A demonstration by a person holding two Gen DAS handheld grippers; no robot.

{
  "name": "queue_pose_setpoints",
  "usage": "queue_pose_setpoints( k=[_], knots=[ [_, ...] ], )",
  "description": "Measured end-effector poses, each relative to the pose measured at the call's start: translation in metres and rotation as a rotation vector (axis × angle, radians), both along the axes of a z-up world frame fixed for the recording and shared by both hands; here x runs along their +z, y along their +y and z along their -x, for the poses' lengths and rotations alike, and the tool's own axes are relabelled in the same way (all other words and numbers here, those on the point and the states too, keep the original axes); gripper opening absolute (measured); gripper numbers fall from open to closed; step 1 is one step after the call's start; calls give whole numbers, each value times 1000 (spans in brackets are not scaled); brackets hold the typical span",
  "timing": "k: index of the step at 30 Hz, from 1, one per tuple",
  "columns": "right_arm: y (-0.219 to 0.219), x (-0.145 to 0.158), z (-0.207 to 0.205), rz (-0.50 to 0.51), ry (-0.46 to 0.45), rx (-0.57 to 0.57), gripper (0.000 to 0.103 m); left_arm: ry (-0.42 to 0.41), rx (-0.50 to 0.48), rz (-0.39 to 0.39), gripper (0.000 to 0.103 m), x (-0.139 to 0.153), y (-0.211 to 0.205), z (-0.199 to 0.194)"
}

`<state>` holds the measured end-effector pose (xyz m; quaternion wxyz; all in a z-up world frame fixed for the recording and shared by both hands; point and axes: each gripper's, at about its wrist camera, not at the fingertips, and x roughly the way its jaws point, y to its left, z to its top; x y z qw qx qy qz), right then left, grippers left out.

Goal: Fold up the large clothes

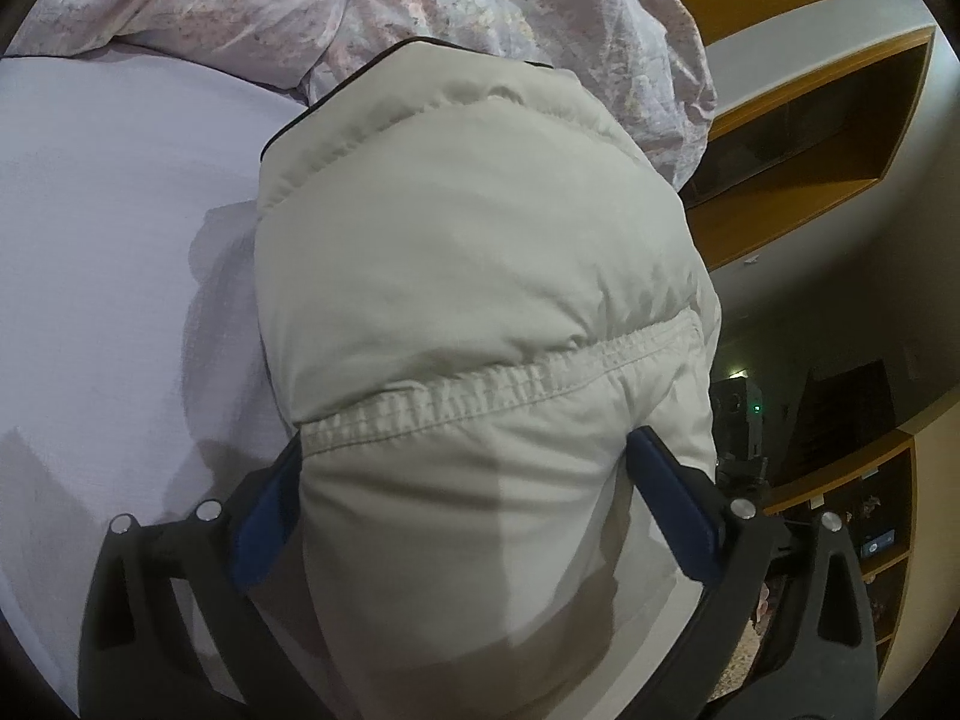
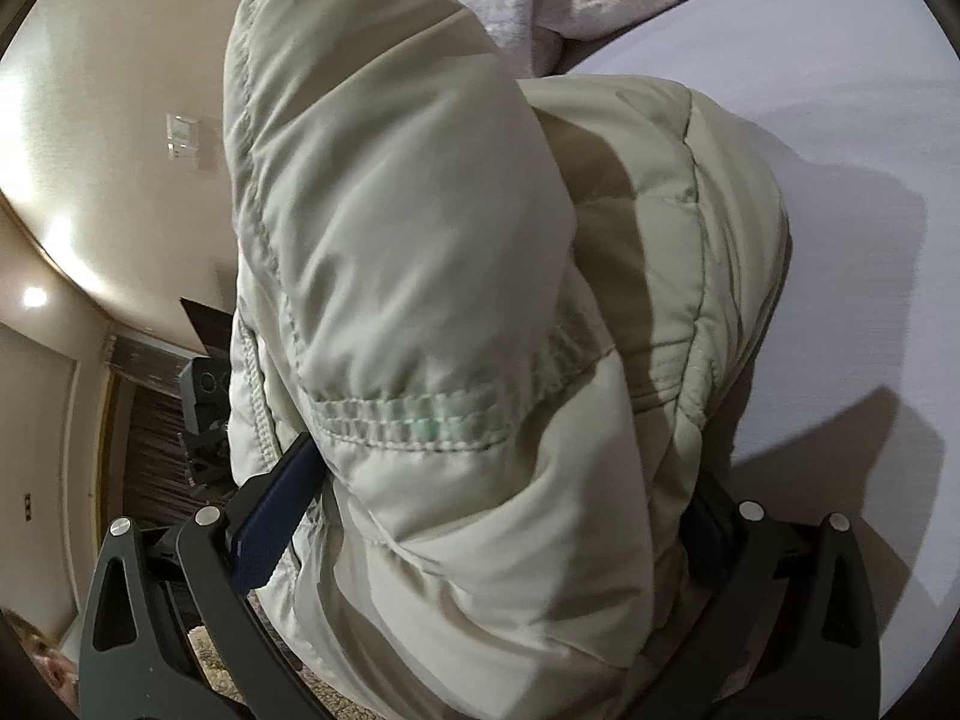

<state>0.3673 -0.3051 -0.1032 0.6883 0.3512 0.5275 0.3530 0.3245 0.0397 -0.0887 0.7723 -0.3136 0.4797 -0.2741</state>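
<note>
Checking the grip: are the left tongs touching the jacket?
Touching. The left wrist view shows both blue pads pressed against the bunched beige jacket.

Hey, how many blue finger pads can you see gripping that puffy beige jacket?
4. Left gripper: one pad either side of the puffy beige quilted jacket. Right gripper: one pad clearly on the left, the other mostly hidden behind fabric.
</note>
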Motion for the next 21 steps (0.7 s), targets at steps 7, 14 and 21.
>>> queue_pose_setpoints(
  k=[7, 14, 21],
  knots=[
    [15, -5, 1, -85, -44, -12, 90, -47, 26, 1, 88, 18, 16, 7],
    [62, 10, -30, -103, -91, 40, 80, -92, 140, -2, 84, 36, 67, 6],
    [111, 19, -69, -78, -106, 107, 79, -88, 248, -30, 84, 35, 115, 3]
  ],
)
